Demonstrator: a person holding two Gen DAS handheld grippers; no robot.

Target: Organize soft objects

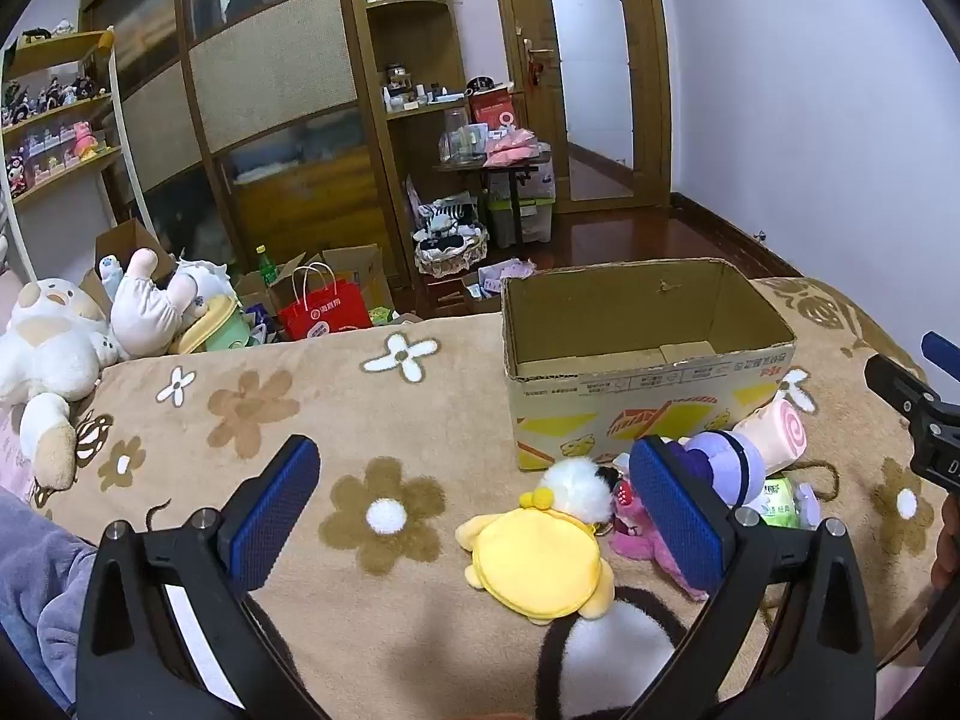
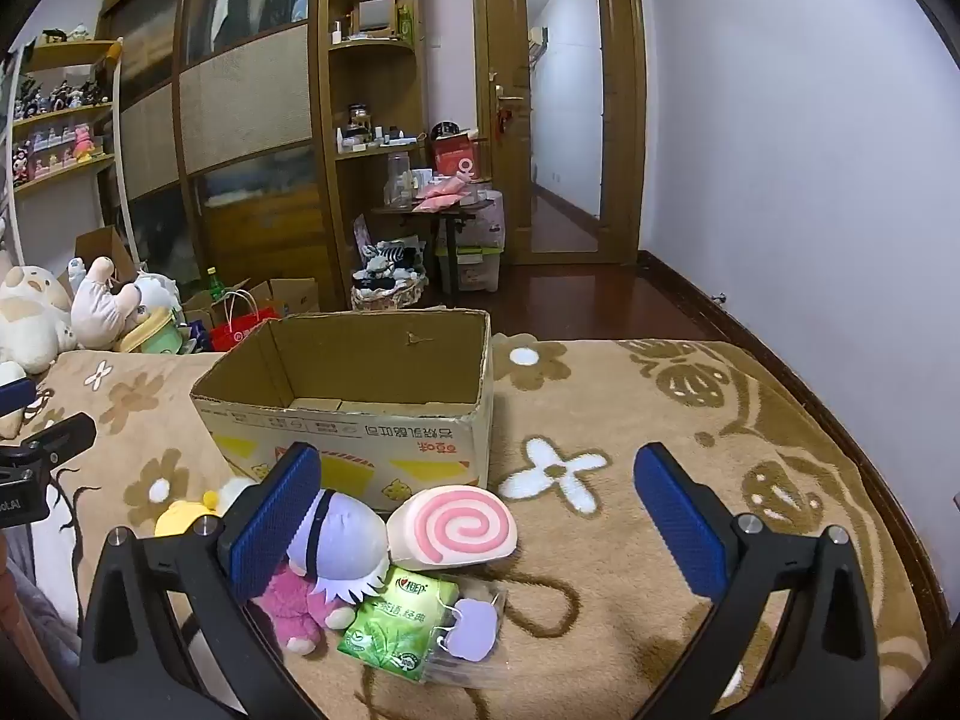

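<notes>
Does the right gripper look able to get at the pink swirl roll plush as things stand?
Probably yes. The right gripper is wide open and empty, and the swirl roll plush lies between its fingers, top uncovered. The purple-haired doll leans against it and may get nudged.

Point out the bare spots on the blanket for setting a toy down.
Bare: the blanket left of the cardboard box, up to the big white plush; also right of the box. Crowded: the box front, around the swirl roll and yellow plush.

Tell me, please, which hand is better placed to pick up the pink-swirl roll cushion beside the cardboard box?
Probably the right: its open tongs frame the pink-swirl roll cushion directly ahead. The open left tongs face the yellow plush instead.
</notes>
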